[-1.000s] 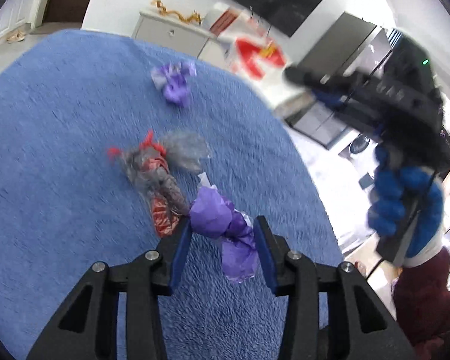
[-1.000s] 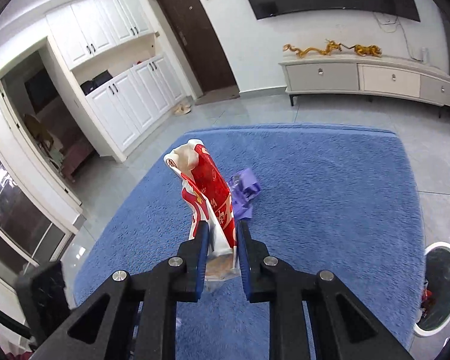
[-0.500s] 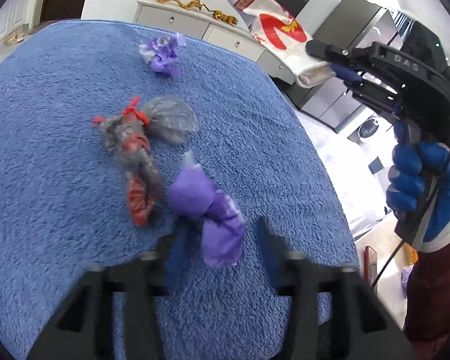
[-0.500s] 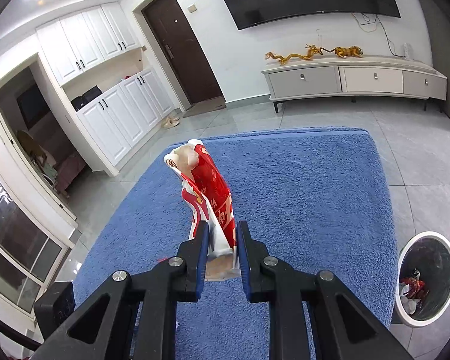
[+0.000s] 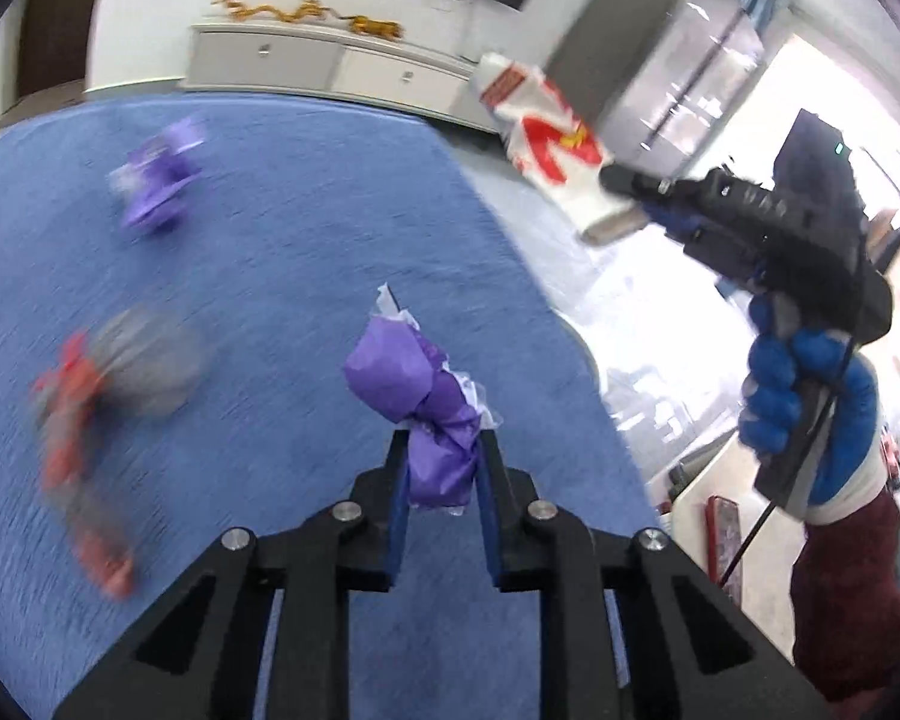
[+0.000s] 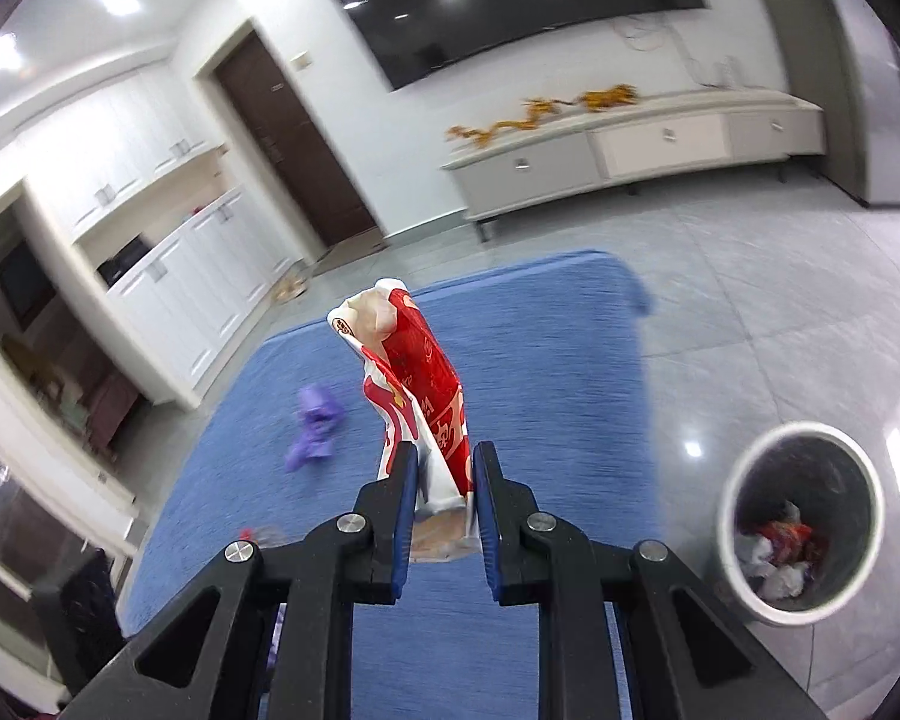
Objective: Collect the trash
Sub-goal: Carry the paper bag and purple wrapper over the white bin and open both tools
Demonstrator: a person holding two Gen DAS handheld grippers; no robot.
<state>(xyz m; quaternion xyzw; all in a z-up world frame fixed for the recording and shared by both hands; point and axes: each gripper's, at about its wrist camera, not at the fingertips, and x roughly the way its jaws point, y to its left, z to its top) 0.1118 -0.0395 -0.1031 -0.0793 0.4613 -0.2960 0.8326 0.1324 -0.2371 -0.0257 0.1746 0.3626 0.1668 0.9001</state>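
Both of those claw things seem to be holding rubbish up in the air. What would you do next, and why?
Probably carry the right gripper over to the white bin at its lower right and open it there. It is shut on the red and white wrapper, held above the blue rug, and the bin already holds trash. The left gripper, shut on a purple wrapper, could follow.

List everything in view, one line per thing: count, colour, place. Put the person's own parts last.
rug: one, blue, on the grey floor
purple wad: one, in the left tongs
purple wad on rug: one, far side
red and grey wrapper: one, blurred, on rug at left
snack bag: one, red and white, in the right tongs
bin: one, white rim, on floor right of rug, trash inside
cabinet: one, pale, against wall
left tongs: black, closed on wad
right tongs: black, closed on bag
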